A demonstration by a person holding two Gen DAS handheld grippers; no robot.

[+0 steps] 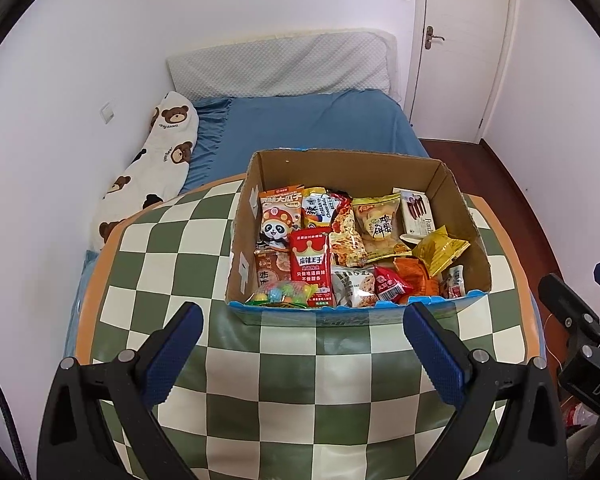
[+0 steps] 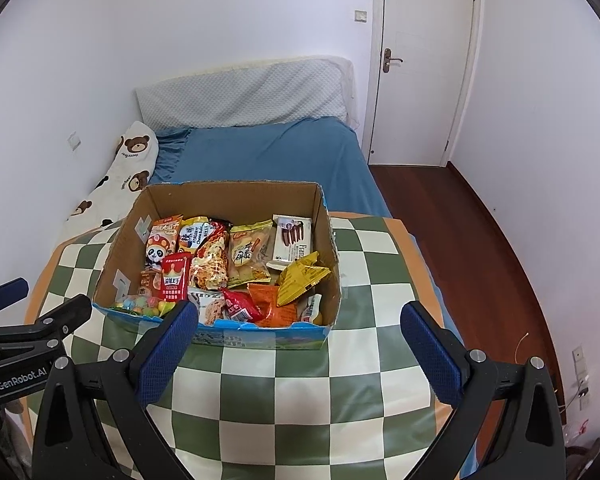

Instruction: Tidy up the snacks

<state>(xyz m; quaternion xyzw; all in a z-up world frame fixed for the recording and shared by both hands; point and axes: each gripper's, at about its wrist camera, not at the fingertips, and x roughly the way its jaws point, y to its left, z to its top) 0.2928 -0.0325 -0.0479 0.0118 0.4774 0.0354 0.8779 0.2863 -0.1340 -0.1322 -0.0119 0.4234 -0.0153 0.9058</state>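
Note:
An open cardboard box point(image 1: 456, 200) point(image 2: 324, 216) stands on a green-and-cream checkered table point(image 1: 300, 380) point(image 2: 300, 380). Several snack packets fill it, among them a red pouch with a crown point(image 1: 311, 268) point(image 2: 176, 276), a panda packet point(image 1: 280, 216), a white biscuit box point(image 2: 294, 240) and a yellow wrapper point(image 1: 440, 250) point(image 2: 300, 276). My left gripper point(image 1: 304, 320) is open over the table, just in front of the box. My right gripper point(image 2: 300, 320) is open too, level with the box's near wall. Neither holds anything.
Behind the table lies a bed with a blue sheet point(image 1: 312, 120), a grey headboard cushion point(image 1: 280, 64) and a bear-print pillow point(image 1: 156, 160). A white door point(image 2: 424, 60) and dark wood floor point(image 2: 480, 240) are to the right. White walls enclose the room.

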